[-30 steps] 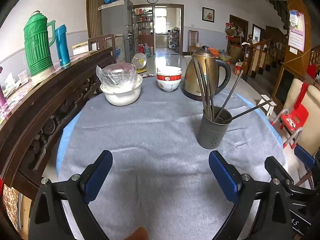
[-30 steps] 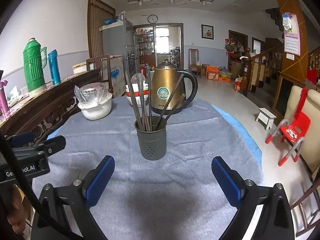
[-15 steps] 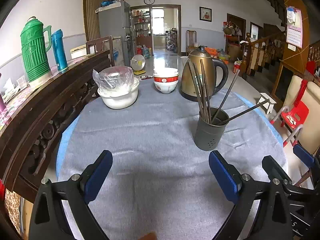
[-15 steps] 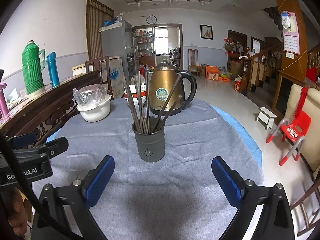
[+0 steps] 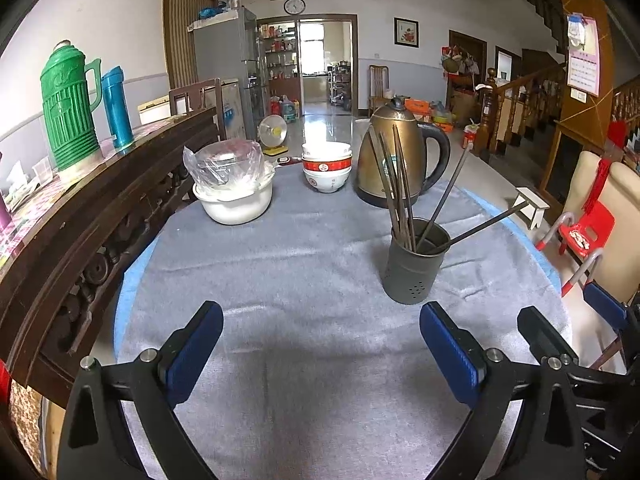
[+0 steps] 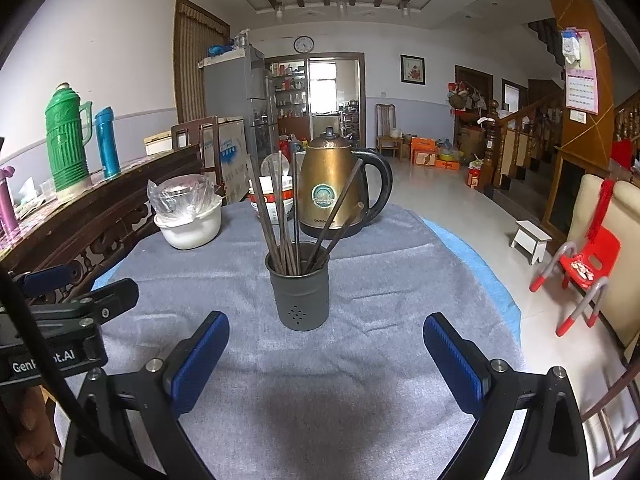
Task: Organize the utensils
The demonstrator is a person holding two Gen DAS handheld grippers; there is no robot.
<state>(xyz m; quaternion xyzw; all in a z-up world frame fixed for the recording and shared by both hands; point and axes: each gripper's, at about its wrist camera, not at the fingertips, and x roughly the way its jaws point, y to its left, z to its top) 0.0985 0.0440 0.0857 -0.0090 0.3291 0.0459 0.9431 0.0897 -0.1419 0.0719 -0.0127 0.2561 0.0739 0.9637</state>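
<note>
On bench, both grippers' fingers are sitting released w/ nothing held; chopsticks [image 6: 285, 216] leaning loosely, bumping holder [image 6: 299, 287] risks tipping.

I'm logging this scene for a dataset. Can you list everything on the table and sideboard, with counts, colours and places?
Utensil holder: one, dark grey, table centre.
Chopsticks: several, dark, standing in holder.
Kettle: one, brass with black handle, behind holder.
Bowls: stacked, white and red, far edge.
Covered basin: one, white, plastic-wrapped, far left.
Tablecloth: one, grey.
Thermos: one, green, sideboard.
Flask: one, blue, beside thermos.
Left gripper: blue fingers, open.
Right gripper: blue fingers, open.
</note>
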